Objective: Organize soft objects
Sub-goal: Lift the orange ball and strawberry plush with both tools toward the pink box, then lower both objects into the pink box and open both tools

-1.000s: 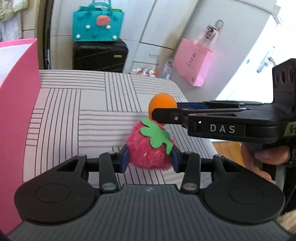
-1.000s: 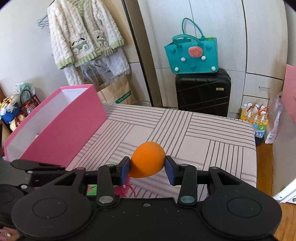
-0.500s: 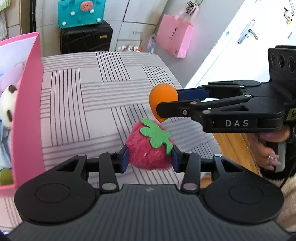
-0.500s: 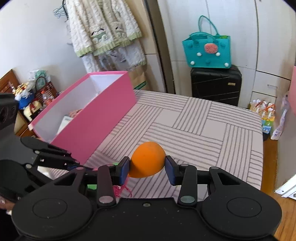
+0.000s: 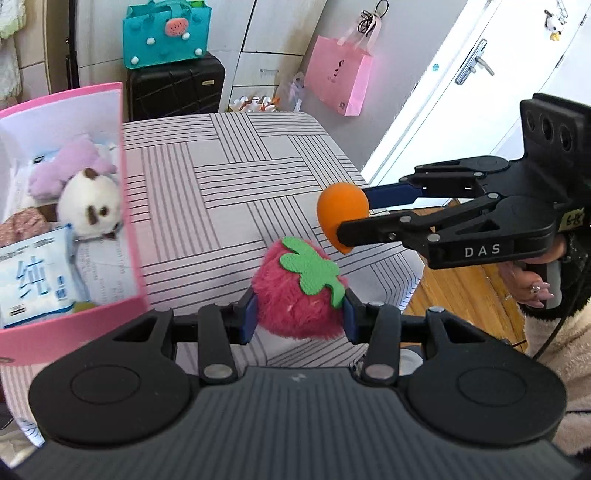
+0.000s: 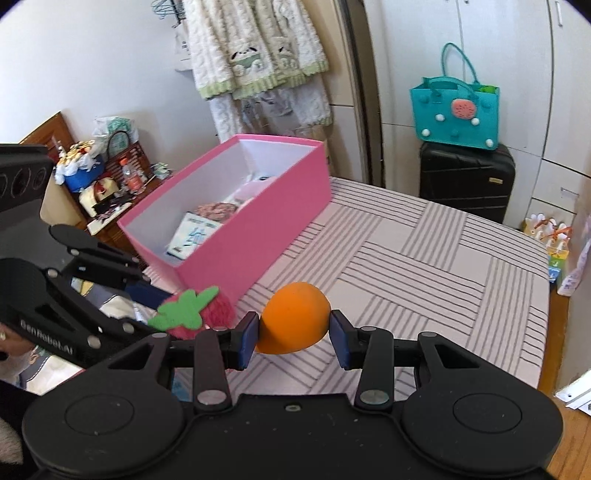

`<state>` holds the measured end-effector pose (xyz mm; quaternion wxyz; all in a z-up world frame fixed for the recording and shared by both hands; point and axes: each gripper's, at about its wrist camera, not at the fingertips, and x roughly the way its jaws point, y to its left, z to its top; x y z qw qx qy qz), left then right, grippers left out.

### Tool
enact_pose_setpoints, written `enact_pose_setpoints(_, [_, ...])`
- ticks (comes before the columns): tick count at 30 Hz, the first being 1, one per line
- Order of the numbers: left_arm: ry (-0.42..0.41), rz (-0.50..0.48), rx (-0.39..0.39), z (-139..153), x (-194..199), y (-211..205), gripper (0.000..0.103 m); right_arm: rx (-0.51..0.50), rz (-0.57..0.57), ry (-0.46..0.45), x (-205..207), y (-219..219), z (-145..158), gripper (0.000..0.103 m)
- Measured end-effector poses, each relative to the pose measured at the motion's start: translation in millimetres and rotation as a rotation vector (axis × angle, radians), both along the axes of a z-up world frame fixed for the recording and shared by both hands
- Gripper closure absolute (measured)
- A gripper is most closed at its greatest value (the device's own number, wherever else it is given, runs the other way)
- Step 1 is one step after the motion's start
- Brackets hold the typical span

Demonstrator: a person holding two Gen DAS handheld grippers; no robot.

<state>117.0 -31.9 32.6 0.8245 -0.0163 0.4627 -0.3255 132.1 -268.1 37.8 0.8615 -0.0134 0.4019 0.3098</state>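
We carry the plush strawberry (image 5: 297,295) clamped in our left gripper (image 5: 298,314), nearer the pink box (image 6: 236,236) than our right gripper (image 6: 293,338), which grips the orange foam egg (image 6: 293,317).

At the top of your left wrist view, a teal tote bag (image 5: 162,35) sits on a black suitcase (image 5: 175,88), with a pink paper bag (image 5: 340,85) hanging at upper centre-right against white cabinets (image 5: 258,37). In your right wrist view, fleecy cream garments (image 6: 255,48) hang at upper centre, and a cluttered wooden shelf (image 6: 99,177) occupies the left edge.
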Motion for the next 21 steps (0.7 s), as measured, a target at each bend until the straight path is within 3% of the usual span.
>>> enact_pose_setpoints(13, [0.005,0.037,-0.016,5.9,-4.9,59.1,0.059,0.016,0.143,-0.025,-9.1,54.0,25.0,0.056])
enact_pose_setpoints(21, [-0.074,0.092,-0.007,22.1,8.6,91.7,0.059,0.006,0.229,-0.057,-1.4,87.2,36.3,0.056])
